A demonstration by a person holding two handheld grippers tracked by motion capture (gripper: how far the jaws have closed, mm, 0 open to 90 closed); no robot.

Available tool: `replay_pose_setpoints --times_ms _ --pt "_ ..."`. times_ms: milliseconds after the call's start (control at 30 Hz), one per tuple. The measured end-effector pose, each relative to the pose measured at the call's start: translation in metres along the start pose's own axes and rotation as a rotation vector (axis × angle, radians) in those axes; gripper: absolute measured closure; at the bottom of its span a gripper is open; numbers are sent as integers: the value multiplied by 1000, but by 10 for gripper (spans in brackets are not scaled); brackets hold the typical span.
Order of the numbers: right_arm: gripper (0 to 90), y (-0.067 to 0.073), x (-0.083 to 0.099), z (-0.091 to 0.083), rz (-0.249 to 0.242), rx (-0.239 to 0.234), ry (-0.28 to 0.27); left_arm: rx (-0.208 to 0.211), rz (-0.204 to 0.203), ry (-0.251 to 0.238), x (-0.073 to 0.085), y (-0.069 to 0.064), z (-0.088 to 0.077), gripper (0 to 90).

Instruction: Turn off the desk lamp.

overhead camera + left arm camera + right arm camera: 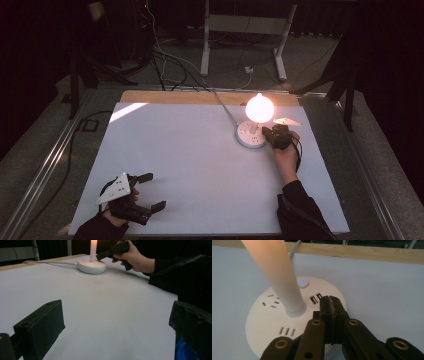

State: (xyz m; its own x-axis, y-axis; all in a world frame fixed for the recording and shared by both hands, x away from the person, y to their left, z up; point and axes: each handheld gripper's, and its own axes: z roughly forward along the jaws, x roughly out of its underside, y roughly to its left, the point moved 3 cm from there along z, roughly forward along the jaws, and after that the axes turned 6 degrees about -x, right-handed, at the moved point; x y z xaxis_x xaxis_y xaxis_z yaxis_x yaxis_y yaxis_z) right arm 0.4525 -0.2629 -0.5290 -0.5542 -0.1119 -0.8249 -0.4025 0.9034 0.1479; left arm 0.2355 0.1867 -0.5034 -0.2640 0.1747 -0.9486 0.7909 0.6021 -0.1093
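A lit bulb [259, 107] glows on a round white socket base [250, 135] at the back right of the white table [200, 165]. In the right gripper view the bulb's neck [279, 277] rises from the base [269, 322], whose button [303, 283] shines blue. My right gripper [330, 301] is shut with nothing in it, its tips over the base's right part near the USB ports [316, 298]. From above, the right gripper [270, 134] sits just right of the base. My left gripper [152, 191] stands open near the table's front left, holding nothing.
A white cable [225, 107] runs from the base off the table's back edge. A wooden strip [200, 97] borders the far side. Beyond it stand a metal stand [245, 30] and floor cables. Metal rails [42, 170] flank the table.
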Motion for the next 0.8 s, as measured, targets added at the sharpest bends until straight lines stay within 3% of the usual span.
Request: replay_pose_setpoints --times_ms 133,267,633,800 --pt "900 1 -3 -1 2 4 22 0 -3 -3 0 0 -1 5" --pt "900 -1 -7 -7 27 -10 -7 -2 -2 -3 0 0 -1 5" --pt "900 3 -27 -24 14 -26 -64 0 1 0 0 0 0 5" --pt "900 3 -28 -25 13 -24 -63 0 1 -3 -1 0 -1 5"
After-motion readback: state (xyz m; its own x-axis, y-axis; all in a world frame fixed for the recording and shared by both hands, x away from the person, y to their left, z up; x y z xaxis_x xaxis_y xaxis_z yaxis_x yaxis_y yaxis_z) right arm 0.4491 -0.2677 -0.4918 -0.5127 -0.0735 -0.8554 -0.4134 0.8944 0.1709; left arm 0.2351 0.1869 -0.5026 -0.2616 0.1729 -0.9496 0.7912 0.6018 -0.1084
